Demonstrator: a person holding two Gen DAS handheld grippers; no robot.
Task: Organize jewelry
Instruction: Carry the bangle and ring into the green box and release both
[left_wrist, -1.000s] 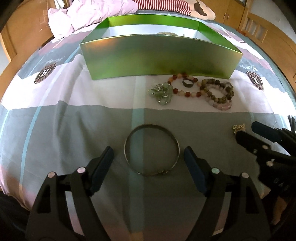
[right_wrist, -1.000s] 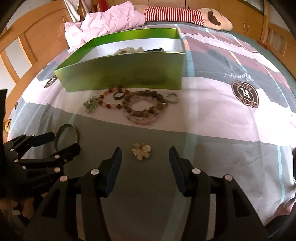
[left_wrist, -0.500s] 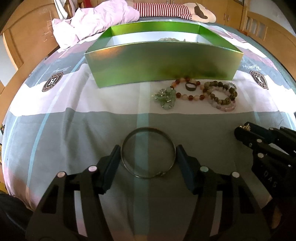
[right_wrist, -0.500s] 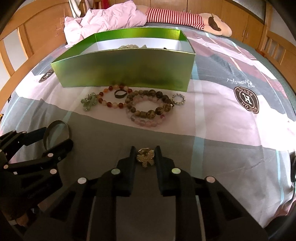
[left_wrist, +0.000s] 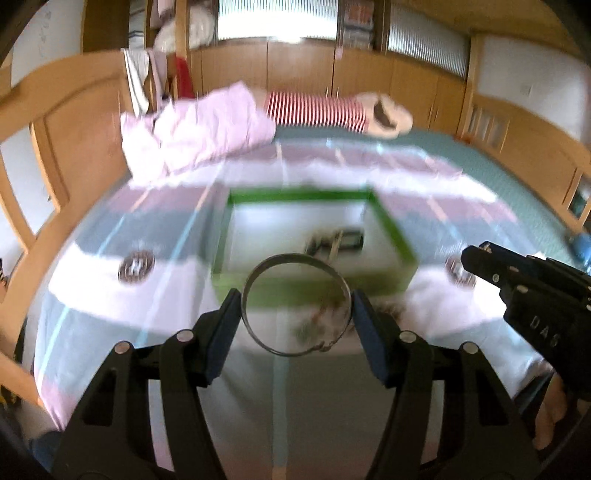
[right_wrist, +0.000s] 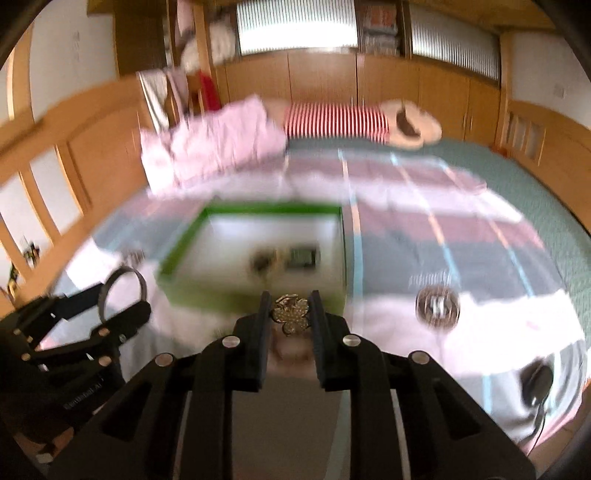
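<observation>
Above the bed (left_wrist: 110, 295), both tongs in the air. Left tongs (left_wrist: 296, 314) clamped across a thin metal bangle (left_wrist: 295, 304), pads pressing its two sides, ring facing the lens. Right tongs (right_wrist: 290, 312) closed on a small gold clover brooch (right_wrist: 290, 313), pinched at the fingertips. Green box (right_wrist: 255, 295) sits open on the striped bedspread beyond both, a few dark pieces inside, too blurred to name. More jewelry lies on the bed just before the box's near wall, smeared by motion.
</observation>
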